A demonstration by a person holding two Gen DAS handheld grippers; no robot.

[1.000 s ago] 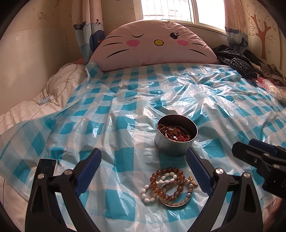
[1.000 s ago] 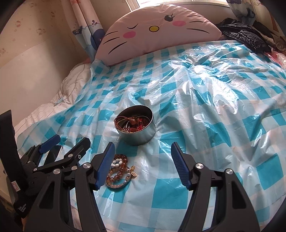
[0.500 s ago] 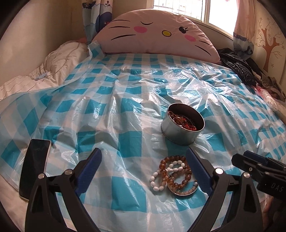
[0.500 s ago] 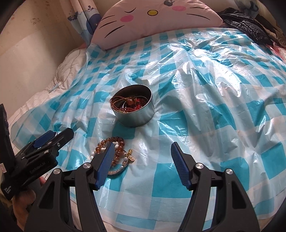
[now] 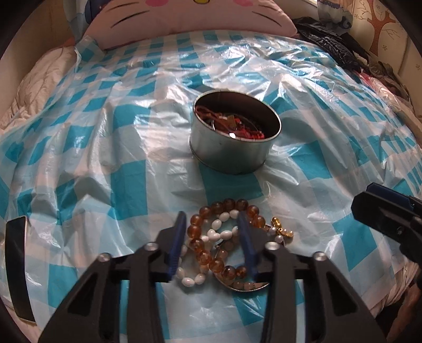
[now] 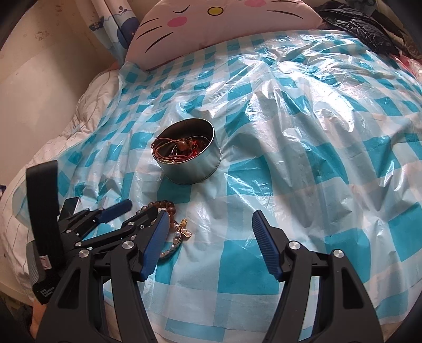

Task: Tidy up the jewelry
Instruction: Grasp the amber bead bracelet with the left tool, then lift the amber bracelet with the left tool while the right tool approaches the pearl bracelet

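Observation:
A pile of bracelets lies on the checked plastic sheet: an amber bead bracelet (image 5: 203, 237), a white bead bracelet (image 5: 219, 232) and a grey bangle with a gold charm (image 5: 282, 232). My left gripper (image 5: 212, 232) is down over the pile, its jaws narrowed around the beads; I cannot tell whether they grip. A round metal tin (image 5: 232, 150) holding red and brown jewelry stands just beyond. My right gripper (image 6: 208, 221) is open and empty, hovering right of the pile (image 6: 168, 208); the tin also shows in the right wrist view (image 6: 192, 168).
A pink cat-face pillow (image 5: 184, 18) lies at the head of the bed. Black clothing (image 5: 329, 44) is heaped at the far right. A dark phone (image 5: 18, 266) lies at the left edge. White bedding (image 6: 87, 105) shows on the left.
My left gripper has dropped forward onto the bracelet pile and its jaws have narrowed from wide open to around the beads. My right gripper has stayed open beside it.

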